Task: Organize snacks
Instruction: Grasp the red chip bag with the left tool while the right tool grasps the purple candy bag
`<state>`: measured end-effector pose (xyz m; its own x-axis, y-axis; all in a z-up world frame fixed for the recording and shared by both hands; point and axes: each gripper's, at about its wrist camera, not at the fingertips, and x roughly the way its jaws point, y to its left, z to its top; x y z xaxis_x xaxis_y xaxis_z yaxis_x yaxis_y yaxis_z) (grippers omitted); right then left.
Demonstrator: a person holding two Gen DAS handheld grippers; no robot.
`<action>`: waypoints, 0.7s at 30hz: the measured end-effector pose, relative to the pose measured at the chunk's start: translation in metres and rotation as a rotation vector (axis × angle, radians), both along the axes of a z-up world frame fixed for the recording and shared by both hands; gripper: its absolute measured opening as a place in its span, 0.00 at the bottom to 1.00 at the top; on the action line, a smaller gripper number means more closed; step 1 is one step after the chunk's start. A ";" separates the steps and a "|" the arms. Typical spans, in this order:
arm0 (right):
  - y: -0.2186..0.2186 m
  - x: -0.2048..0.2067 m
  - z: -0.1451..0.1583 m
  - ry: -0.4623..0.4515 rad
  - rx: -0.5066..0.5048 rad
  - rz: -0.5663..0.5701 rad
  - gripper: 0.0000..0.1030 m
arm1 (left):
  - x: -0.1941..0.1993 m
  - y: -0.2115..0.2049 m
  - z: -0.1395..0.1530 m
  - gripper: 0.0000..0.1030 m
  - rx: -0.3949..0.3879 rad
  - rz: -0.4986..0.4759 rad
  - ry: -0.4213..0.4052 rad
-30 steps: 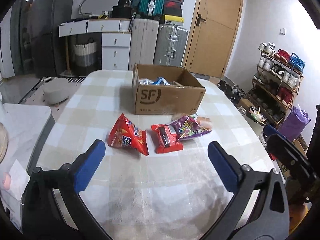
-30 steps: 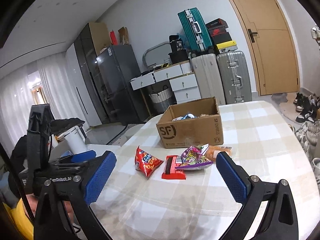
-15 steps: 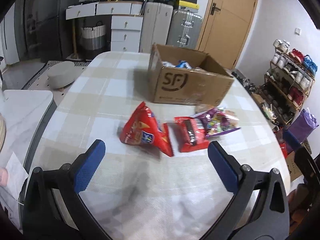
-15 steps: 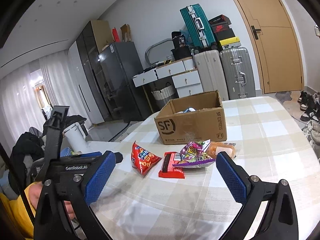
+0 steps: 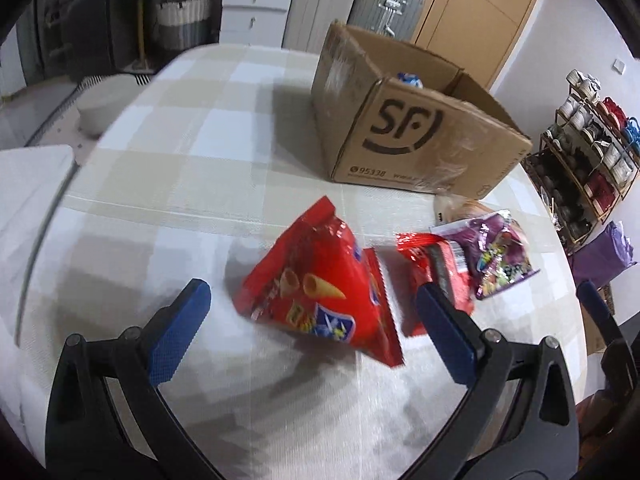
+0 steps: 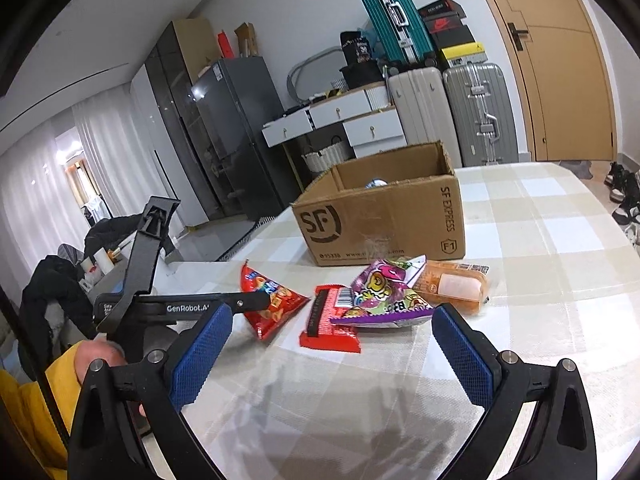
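Both tongs, left (image 5: 316, 334) and right (image 6: 330, 354), wide open, empty; box (image 5: 420, 140) contents mostly hidden.

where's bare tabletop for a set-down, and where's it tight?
Free: checked cloth right of the cardboard box and near the right tongs. Crowded: in front of the box, red chip bag, red pack, purple bag, orange packet.

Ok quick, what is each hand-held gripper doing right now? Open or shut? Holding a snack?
Left hand-held gripper: open, holding nothing, red chip bag between its fingers.
Right hand-held gripper: open, holding nothing.
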<state>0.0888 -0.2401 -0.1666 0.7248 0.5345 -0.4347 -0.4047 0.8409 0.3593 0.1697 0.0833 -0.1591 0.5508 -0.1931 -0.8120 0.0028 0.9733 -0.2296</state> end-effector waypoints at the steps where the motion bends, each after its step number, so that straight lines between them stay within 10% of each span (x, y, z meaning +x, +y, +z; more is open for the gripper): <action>1: 0.000 0.005 -0.003 0.013 -0.002 -0.001 0.99 | 0.003 0.002 -0.004 0.93 -0.003 0.001 0.004; 7: 0.005 0.036 -0.021 0.113 -0.038 -0.006 0.99 | 0.019 0.004 -0.019 0.65 -0.031 -0.037 0.002; 17: 0.009 0.092 -0.039 0.242 -0.090 -0.058 0.98 | 0.020 0.018 -0.023 0.53 -0.097 -0.029 -0.026; 21: 0.013 0.112 -0.048 0.306 -0.072 -0.047 0.81 | 0.016 0.020 -0.022 0.53 -0.113 -0.036 -0.022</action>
<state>0.2005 -0.2273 -0.2141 0.5782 0.4632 -0.6716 -0.2469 0.8839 0.3971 0.1857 0.1035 -0.1814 0.5592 -0.3027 -0.7718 0.0432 0.9403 -0.3375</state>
